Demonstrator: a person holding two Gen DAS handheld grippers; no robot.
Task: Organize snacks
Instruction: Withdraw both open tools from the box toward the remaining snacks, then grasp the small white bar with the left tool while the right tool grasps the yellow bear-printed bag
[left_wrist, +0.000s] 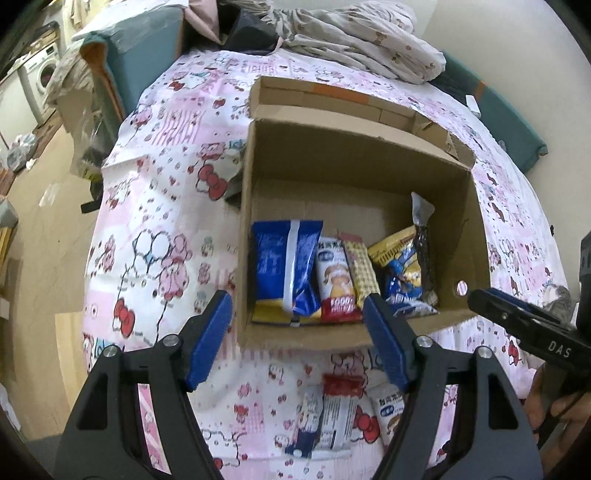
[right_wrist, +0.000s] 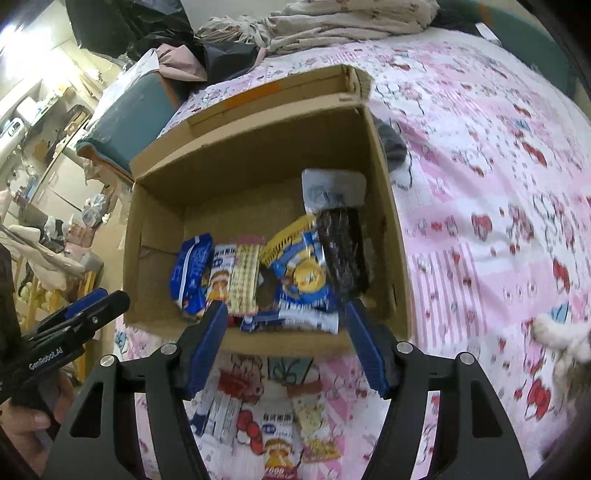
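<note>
An open cardboard box (left_wrist: 351, 158) (right_wrist: 251, 162) stands on the pink cartoon-print bedspread (left_wrist: 166, 206). Inside it lie a blue packet (left_wrist: 284, 266), a red-and-white packet (left_wrist: 334, 280), a checked yellow bar (left_wrist: 360, 269), a yellow-blue bag (right_wrist: 303, 273) and a dark packet (right_wrist: 343, 254). My left gripper (left_wrist: 299, 325) hovers open over the box's near wall, nothing between its blue pads. My right gripper (right_wrist: 286, 332) is open too, beside it, also empty. Loose packets (left_wrist: 338, 413) (right_wrist: 277, 443) lie on the bedspread below both grippers.
Crumpled bedding (left_wrist: 362, 40) is heaped beyond the box. A teal padded edge (left_wrist: 147, 62) borders the bed on the left, with a washing machine (left_wrist: 42, 74) farther off. A furry grey-white animal (right_wrist: 561, 339) rests at the bed's right side.
</note>
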